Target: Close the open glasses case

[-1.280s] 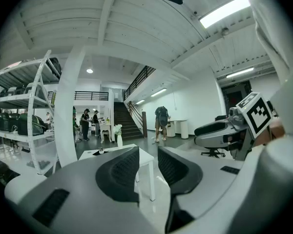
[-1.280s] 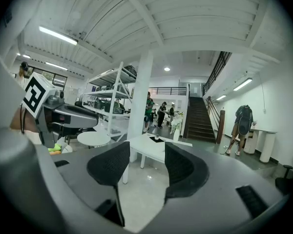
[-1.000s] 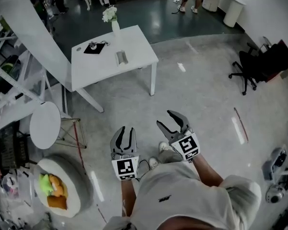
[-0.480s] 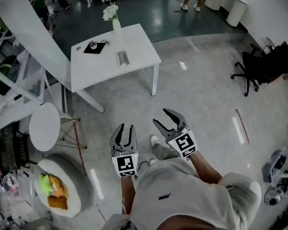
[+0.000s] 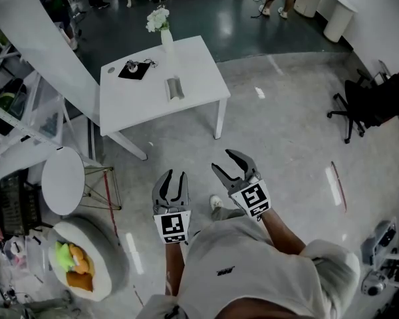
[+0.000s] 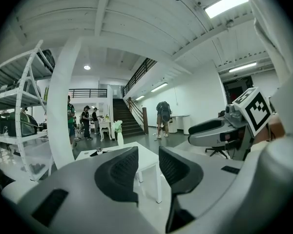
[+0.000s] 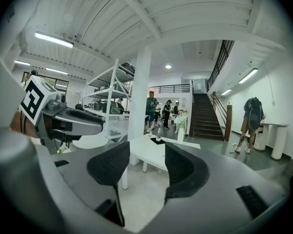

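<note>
The grey floor (image 5: 286,131) fills most of what we see from the head, and on it ahead of us stands the white table (image 5: 153,95). A dark office chair (image 5: 366,102) is well off to the right, and a round stool (image 5: 62,178) is near the table's left legs. We hold both tools low in front of our body, over bare floor and well apart from the table. The left gripper (image 5: 173,176) has its jaws drawn close with only a narrow gap. In its own view (image 6: 148,162) nothing sits in that gap, only the far table shows through it. The right gripper (image 5: 226,163) is spread wider, and its own view (image 7: 146,162) likewise shows nothing held between the pads. On the tabletop a black mat (image 5: 133,69) lies toward the far left with some small thing on it that we cannot make out. A vase (image 5: 166,40) of pale flowers stands at the far edge. The glasses case (image 5: 175,88) lies on the table's right half, nearer us than the vase (too small here for us to tell how its lid stands).
</note>
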Available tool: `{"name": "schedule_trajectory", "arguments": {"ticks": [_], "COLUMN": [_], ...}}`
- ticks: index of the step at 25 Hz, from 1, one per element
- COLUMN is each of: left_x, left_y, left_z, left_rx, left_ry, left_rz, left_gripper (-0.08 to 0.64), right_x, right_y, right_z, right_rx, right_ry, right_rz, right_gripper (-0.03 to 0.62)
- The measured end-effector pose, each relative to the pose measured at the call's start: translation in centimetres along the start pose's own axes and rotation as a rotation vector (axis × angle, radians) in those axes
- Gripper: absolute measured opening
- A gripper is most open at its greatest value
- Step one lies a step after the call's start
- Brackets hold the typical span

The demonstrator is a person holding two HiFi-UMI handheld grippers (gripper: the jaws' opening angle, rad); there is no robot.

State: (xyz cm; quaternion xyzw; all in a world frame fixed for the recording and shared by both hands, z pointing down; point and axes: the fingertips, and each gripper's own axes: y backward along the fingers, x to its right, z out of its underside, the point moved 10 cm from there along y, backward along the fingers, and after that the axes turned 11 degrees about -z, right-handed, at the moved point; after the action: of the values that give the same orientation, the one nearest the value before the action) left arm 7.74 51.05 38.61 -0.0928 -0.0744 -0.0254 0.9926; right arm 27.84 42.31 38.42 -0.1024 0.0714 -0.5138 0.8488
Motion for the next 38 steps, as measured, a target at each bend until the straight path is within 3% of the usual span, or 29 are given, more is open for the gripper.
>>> {"name": "schedule_trajectory", "arguments": {"ticks": [17,27,38], "left_x": [0.6,-0.8,-6.2], "left_y": [-12.8,-16.6,-23.0], "left_z": [-4.0,-3.9,-3.1], "left_rx": [-0.029,-0.032,-0.014], "left_ry": [-0.028,-0.014,0.012], "left_rz": [-0.04,-0.048,-0.036], "left_gripper": [0.144,0.144,0.142], "right_x": [12.2,15.0,17.4], "right_y": [-6.6,-9.6,-16.9], "right_z": [-2.2,-2.7,-4.1], "right_rx": [0.045,0.053,0.028], "right_ry": [-0.003,-0.029,-0.015], "right_rz": [-0.066,-0.069,-0.037], "right_gripper": [0.227,0.227,0.224]}}
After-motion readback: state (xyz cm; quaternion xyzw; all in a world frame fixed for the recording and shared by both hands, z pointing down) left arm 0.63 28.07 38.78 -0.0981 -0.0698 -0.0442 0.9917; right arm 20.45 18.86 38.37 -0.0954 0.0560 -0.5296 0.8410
